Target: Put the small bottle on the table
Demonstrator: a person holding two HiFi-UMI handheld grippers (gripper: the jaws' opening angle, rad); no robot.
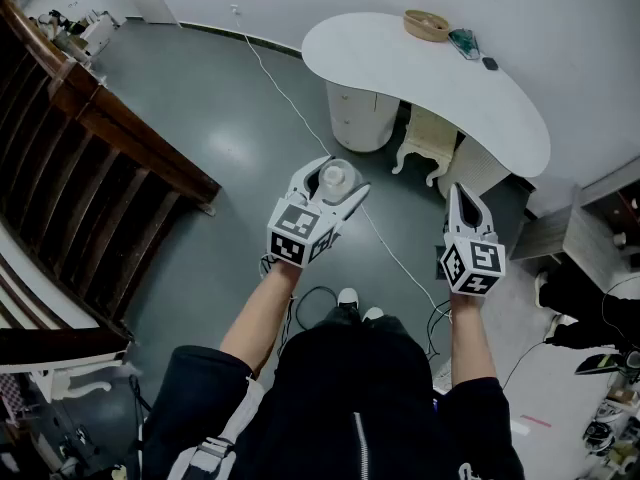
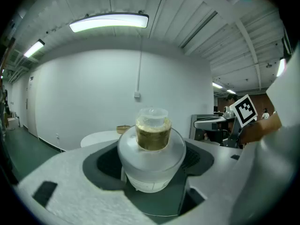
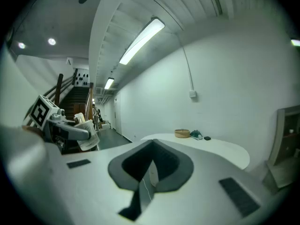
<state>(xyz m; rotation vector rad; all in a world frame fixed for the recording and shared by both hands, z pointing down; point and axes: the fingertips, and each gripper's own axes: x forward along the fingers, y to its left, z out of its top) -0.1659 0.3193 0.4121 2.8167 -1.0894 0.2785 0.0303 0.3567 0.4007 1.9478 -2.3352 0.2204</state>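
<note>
The small bottle [image 2: 151, 159] is not on the table [image 1: 400, 63] yet. It sits upright in the left gripper [image 1: 338, 178], whose jaws are spread wide and pressed against its round sides, near the middle of the head view and out over the grey floor [image 1: 220, 138]. The right gripper [image 1: 464, 202], at centre right, has its jaws together with nothing between them. The white table lies in the upper middle of the frame, well apart from the bottle, and a shallow bowl [image 1: 426, 24] sits at its far edge with plenty of bare top in front of it. So the pickup looks done. What is left, I'd say, is to carry the bottle over, set it down and let go.
</note>
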